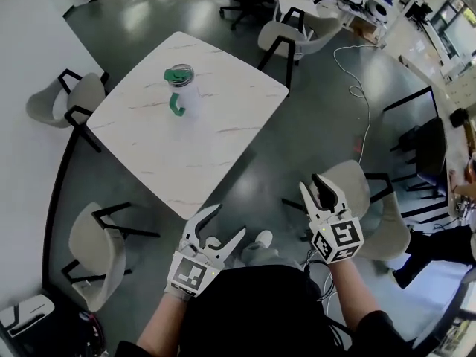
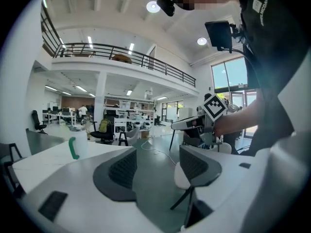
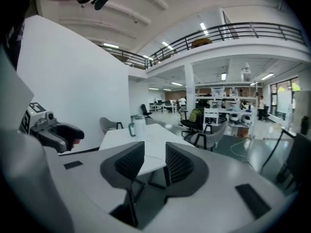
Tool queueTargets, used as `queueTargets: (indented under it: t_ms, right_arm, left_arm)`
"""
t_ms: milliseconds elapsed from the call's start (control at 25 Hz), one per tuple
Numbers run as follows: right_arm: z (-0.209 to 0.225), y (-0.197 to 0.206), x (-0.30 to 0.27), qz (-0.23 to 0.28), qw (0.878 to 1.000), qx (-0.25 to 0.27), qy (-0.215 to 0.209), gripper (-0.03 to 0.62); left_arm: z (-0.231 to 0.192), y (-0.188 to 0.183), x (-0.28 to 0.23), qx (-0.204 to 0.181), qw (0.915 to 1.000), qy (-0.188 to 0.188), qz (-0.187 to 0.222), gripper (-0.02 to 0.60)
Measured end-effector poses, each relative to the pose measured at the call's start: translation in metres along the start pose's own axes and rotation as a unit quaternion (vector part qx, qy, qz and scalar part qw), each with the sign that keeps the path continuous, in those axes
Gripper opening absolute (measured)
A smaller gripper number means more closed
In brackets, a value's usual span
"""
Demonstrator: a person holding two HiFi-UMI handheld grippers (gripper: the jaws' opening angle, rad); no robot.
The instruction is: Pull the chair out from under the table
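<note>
A pale shell chair with black legs stands apart from the white marble table, off the table's right side. My right gripper hovers over that chair's near edge, its jaws a little apart with nothing between them. My left gripper is held low near the table's front corner, its jaws spread wide and empty. Neither gripper touches a chair. A clear tumbler with a green lid and handle stands on the table.
Three more pale chairs stand around the table: one at the left, one at the lower left, one at the far right corner. A white cable trails over the grey floor. Black frames stand to the right.
</note>
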State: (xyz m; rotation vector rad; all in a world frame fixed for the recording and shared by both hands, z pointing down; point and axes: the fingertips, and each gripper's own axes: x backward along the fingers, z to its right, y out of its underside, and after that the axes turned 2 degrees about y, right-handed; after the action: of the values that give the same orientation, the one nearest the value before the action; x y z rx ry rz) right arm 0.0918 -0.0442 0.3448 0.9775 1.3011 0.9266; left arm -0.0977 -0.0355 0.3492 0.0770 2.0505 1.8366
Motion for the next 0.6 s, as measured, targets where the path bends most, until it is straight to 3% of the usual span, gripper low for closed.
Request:
queueTargets:
  t_ms: [320,600]
  right_arm:
    - [-0.133,-0.066,-0.028,0.069,0.985,0.023,-0.154,0.109]
    - [-0.212,-0.107,-0.037,0.118,0.959,0.056,-0.254,0.077]
  left_arm:
    - [-0.039,-0.053,0.066,0.02,0.993,-0.089,0.075,0.222]
    - [-0.069,-0.083,0.104,0.031,0.9816,-0.153,0.111,0.169]
